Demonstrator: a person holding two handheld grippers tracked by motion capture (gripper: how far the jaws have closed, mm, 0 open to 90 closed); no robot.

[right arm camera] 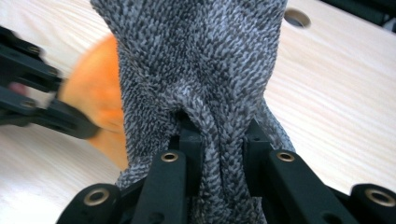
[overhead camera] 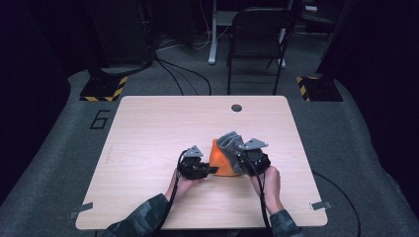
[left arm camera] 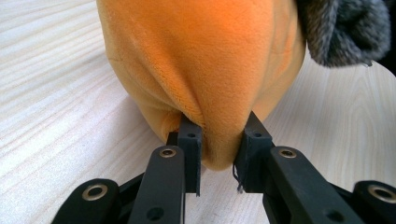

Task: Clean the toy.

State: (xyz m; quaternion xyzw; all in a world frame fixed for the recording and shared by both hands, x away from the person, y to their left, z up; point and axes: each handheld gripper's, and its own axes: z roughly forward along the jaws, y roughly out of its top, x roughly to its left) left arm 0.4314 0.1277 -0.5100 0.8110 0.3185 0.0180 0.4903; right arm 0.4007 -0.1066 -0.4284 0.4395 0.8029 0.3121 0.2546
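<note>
An orange plush cloth [overhead camera: 221, 160] and a grey knitted cloth [overhead camera: 230, 142] sit bunched together on the wooden table [overhead camera: 148, 133], near its front middle. My left gripper [overhead camera: 210, 171] pinches a fold of the orange cloth [left arm camera: 205, 70] from the left; its jaws are shut on the fabric [left arm camera: 219, 149]. From the right, my right gripper [overhead camera: 240, 160] is shut on a ridge of the grey cloth [right arm camera: 201, 70], which is squeezed between its jaws [right arm camera: 222, 154]. In the right gripper view the orange cloth [right arm camera: 98, 102] lies behind the grey one, with the left gripper's fingers [right arm camera: 42, 112] at its left.
A round cable hole [overhead camera: 236, 107] sits near the table's far edge. A dark chair [overhead camera: 257, 39] stands beyond the table. Cables cross the grey floor, and hazard-striped plates [overhead camera: 104, 89] lie at both far corners. Both forearms enter from the bottom edge.
</note>
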